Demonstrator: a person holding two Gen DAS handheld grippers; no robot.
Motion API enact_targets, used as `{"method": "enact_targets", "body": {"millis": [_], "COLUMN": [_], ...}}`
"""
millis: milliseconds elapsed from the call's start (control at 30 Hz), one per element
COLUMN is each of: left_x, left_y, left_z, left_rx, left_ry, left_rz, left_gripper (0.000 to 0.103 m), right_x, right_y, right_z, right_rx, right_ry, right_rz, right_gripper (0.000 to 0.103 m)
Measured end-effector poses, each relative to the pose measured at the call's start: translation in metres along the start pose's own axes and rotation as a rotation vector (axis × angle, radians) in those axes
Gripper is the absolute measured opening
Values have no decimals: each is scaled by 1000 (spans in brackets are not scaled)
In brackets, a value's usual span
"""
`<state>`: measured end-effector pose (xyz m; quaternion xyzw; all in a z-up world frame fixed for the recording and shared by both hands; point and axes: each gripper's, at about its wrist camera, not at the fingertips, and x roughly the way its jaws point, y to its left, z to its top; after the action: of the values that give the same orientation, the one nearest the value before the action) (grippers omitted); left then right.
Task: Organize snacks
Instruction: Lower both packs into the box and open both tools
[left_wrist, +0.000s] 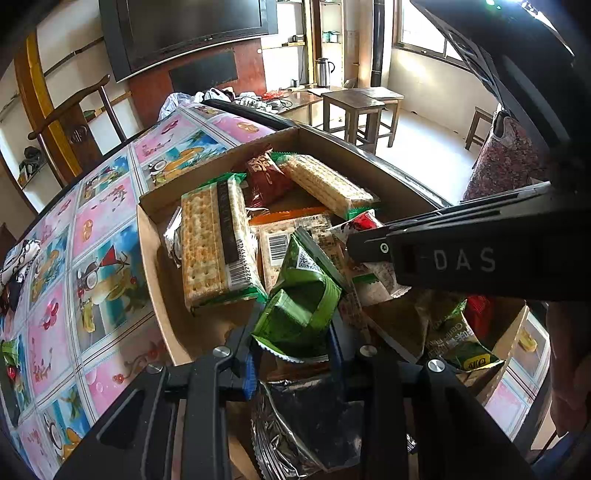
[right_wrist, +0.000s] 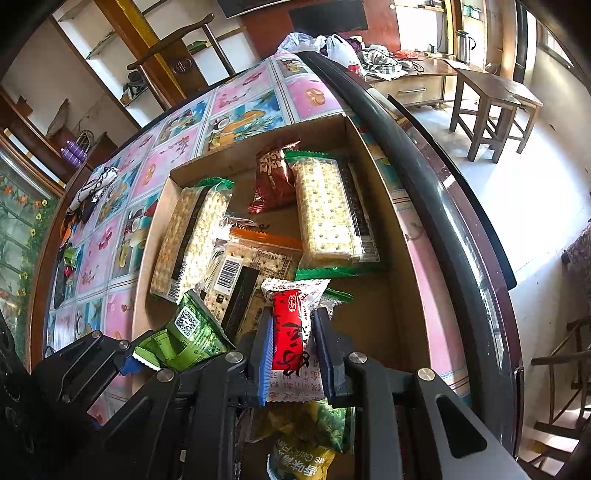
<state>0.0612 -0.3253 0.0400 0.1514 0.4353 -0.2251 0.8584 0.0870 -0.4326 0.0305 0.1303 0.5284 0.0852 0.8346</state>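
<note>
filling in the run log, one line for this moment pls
left gripper: shut on green packet | right gripper: shut on red-white packet | both over cardboard box

yellow-green bag (right_wrist: 301, 454): cut off by bottom edge | silver packet (left_wrist: 295, 432): partly behind left tool (left_wrist: 291, 354)

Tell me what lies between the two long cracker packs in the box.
In the right wrist view, a dark red snack bag and bare cardboard box floor lie between left cracker pack and right one.

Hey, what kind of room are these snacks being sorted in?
Probably a home living or dining room: a big dark wall television, wooden stools on a tiled floor, and a steel electric kettle on a low wooden cabinet.
</note>
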Motion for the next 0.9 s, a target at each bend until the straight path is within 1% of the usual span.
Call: {"method": "enact_targets", "body": {"millis": [300, 900], "left_x": [8, 11], "left_y": [3, 2], "left_z": [7, 10], "left_rx": [7, 14], "left_ry": [-9, -19], "left_rz": [18, 31], "left_gripper": [30, 30], "right_x": [4, 8], "right_y": [2, 5], "right_z": [6, 12], "right_rx": [-11, -33], "right_ry": [-1, -8], "right_rz": [-5, -22], "right_gripper": [23, 23]}}
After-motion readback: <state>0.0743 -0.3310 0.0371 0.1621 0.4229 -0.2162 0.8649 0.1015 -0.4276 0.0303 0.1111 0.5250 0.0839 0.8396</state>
